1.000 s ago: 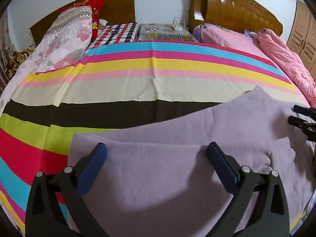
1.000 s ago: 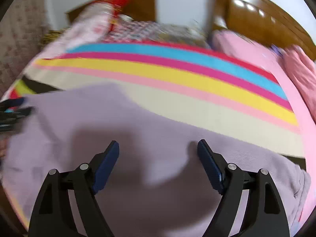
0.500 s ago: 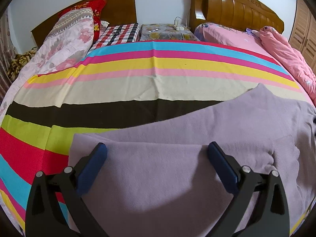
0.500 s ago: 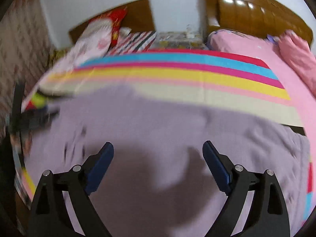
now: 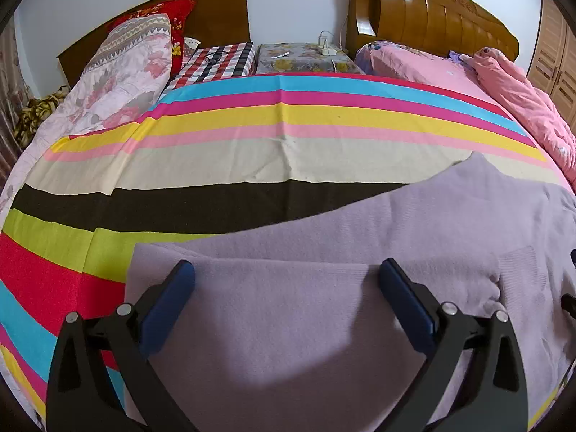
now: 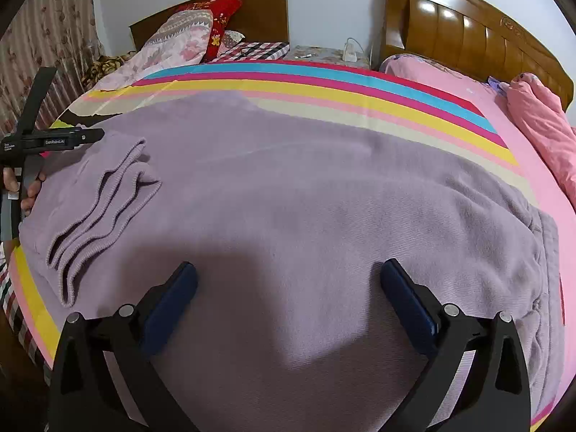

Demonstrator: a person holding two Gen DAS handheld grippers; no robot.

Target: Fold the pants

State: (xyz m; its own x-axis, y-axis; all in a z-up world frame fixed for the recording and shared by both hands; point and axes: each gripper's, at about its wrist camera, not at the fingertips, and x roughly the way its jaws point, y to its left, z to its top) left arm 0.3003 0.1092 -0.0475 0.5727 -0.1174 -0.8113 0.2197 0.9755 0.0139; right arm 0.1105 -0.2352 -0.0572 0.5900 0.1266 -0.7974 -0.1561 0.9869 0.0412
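Note:
Lilac knit pants (image 5: 360, 244) lie spread on a striped blanket (image 5: 252, 151), with the leg ends folded over onto the body. In the right wrist view the pants (image 6: 306, 187) fill the middle, and the ribbed cuffs (image 6: 97, 216) lie stacked at the left. My left gripper (image 5: 288, 288) is open and empty, hovering over the folded part. My right gripper (image 6: 288, 288) is open and empty above the middle of the pants. The left gripper also shows in the right wrist view (image 6: 54, 140), at the far left beside the cuffs.
Two wooden headboards (image 5: 432, 18) stand at the back with a small bedside table (image 5: 302, 57) between them. Floral pillows (image 5: 126, 68) lie back left. A pink quilt (image 5: 522, 100) is heaped at the right. A curtain (image 6: 46, 36) hangs at the left.
My right gripper has pulled back toward the bed's near edge and steadied, so more of the pants shows. It has left the left wrist view. My left gripper has barely moved.

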